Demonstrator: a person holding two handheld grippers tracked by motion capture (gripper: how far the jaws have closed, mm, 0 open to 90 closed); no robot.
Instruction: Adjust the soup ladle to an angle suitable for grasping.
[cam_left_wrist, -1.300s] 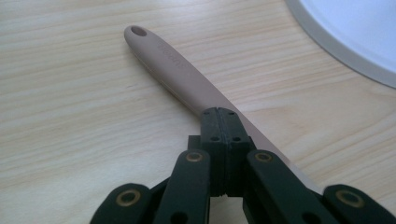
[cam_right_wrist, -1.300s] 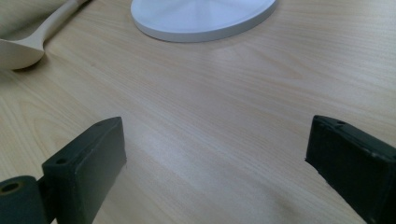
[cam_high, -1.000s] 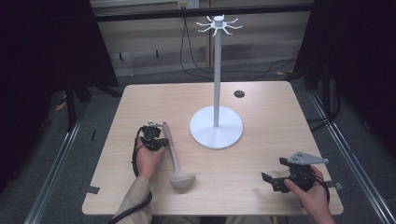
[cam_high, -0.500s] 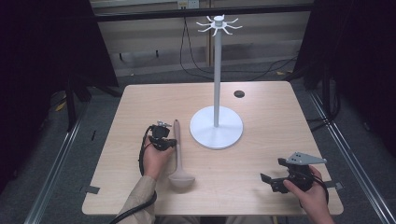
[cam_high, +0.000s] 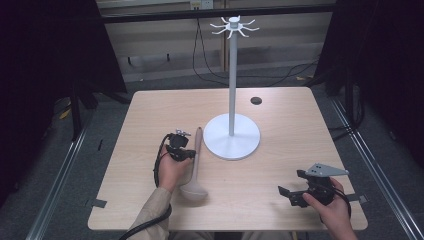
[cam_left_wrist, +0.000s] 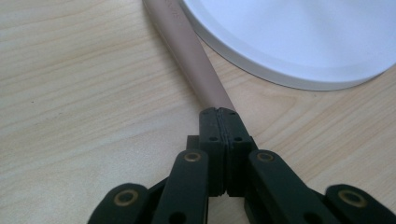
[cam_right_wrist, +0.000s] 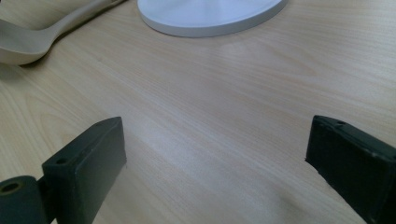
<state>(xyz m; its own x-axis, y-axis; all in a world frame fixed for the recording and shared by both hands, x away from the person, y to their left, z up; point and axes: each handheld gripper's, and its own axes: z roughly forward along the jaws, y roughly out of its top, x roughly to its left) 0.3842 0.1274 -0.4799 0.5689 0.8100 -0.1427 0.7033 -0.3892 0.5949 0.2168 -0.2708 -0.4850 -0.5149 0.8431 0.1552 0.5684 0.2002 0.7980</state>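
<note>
Ladle (cam_high: 196, 170): lies flat on table (cam_high: 280, 105), bowl twd person, handle tip just beside white stand base (cam_high: 232, 137). Left gripper (cam_high: 187, 154): jaws fully shut, pads meeting, no gap; they sit over the handle, which runs on ahead of fingertips. Grip on handle: cannot tell. Right gripper (cam_high: 289, 192): jaws wide, bare table betw. them, ladle well apart to its left.

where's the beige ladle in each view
high view: ladle lies left of centre, beside the left gripper.
left gripper view: its handle runs up from the shut jaws.
right gripper view: its bowl sits top left.
shared landmark: white stand base.
</note>
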